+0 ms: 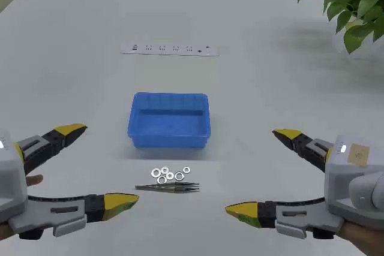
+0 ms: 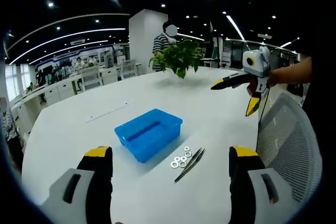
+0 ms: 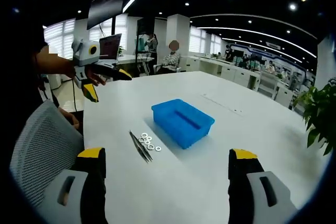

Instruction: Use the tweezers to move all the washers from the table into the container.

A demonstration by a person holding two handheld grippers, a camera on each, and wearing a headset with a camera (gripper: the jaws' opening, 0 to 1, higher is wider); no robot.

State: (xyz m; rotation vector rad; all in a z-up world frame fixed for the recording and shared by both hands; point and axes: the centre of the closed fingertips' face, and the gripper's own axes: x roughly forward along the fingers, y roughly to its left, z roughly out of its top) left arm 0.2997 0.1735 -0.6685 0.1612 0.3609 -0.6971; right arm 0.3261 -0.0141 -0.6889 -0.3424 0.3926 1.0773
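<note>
A white table is seen, with a plant toward its far right corner. A blue container, open and empty, is set near the table's middle. The left gripper and right gripper are held over the near edge, one at each side, jaws spread wide with nothing gripped. A pale strip is laid toward the far edge. The tweezers are laid flat between container and near edge, and the washers are clustered just beside them on the container's side, none yet moved.

Trouble is judged likeliest at the pick-up: the tweezers are thin and flush on a smooth top, so they may be pushed along rather than lifted, and the washers close by could be scattered. Once lifted, the tweezers may be twisted in the jaws, or a washer dropped short of the container.

Marks are printed on the strip but are too small to be read; a tan label on the right gripper is likewise illegible.
</note>
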